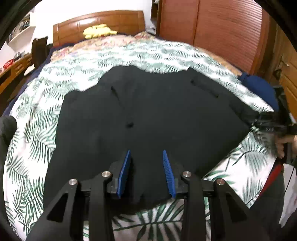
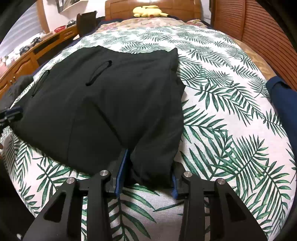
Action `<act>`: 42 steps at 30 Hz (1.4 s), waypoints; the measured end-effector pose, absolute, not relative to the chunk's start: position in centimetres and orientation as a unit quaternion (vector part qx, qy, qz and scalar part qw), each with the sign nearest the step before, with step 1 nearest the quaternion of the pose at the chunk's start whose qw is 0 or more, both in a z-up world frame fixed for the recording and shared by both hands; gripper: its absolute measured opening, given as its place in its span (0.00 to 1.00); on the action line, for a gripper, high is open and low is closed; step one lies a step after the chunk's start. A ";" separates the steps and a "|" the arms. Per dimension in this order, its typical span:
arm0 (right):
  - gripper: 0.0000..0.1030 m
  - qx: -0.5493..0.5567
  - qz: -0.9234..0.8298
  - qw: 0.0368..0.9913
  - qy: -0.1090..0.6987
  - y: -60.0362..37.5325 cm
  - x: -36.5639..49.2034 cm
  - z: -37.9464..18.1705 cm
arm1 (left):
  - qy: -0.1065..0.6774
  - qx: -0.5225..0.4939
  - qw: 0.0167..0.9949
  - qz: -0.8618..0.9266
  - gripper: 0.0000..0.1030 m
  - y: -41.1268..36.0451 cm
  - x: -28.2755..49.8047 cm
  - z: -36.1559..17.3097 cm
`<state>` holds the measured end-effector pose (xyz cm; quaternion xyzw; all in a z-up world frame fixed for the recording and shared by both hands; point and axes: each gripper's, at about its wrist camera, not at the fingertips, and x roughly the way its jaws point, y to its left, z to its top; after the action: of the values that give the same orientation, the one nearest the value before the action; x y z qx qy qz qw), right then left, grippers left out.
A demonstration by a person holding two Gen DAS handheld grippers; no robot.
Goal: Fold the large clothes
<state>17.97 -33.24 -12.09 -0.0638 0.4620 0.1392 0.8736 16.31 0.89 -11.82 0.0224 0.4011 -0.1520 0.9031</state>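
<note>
Left tongs (image 1: 146,155) wide open over black garment (image 1: 148,118) (right tongs (image 2: 148,163) open, straddling its corner).

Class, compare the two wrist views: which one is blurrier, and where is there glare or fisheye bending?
Left wrist view: motion-smeared, worst at the right edge; glare on the headboard. Right wrist view: sharper, leaf print on the bedspread crisp; both bow the bed's edges into curves.

Garment (image 2: 104,103) on bedspread (image 2: 222,111), left of centre; plush toy (image 2: 148,11) behind, at headboard (image 2: 185,7).
</note>
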 end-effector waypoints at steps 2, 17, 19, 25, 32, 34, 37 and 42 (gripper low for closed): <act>0.37 -0.063 0.136 0.876 0.459 -33.2 17.8 -12.1 | 0.389 0.021 0.907 -0.160 0.33 0.3 16.3 -11.0; 0.40 -0.054 0.143 0.881 0.448 -33.5 17.5 -12.4 | 0.405 0.035 0.890 -0.204 0.33 -5.7 18.8 -11.8; 0.40 -0.052 0.145 0.881 0.447 -33.6 17.5 -12.4 | 0.410 0.034 0.888 -0.203 0.33 -5.9 19.1 -12.1; 0.38 -0.047 0.148 0.878 0.452 -33.7 17.7 -12.2 | 0.423 0.043 0.883 -0.199 0.33 -6.5 19.7 -13.1; 0.16 -0.021 0.158 0.898 0.411 -34.2 16.9 -9.7 | 0.419 0.038 0.884 -0.203 0.33 -5.7 19.3 -12.2; 0.15 -0.015 0.159 0.904 0.396 -34.1 16.6 -8.3 | 0.408 0.035 0.889 -0.205 0.33 -5.0 18.7 -11.4; 0.14 -0.020 0.163 0.912 0.376 -33.2 16.5 -5.8 | 0.391 0.030 0.898 -0.200 0.33 -3.3 17.9 -10.2; 0.13 -0.017 0.173 0.922 0.346 -30.9 16.8 -1.8 | 0.369 0.020 0.911 -0.182 0.33 0.5 16.1 -8.6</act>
<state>16.79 -30.85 -1.77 -0.0165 0.3457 0.1734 0.9221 16.11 0.47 -8.59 0.0200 0.3693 -0.1816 0.9112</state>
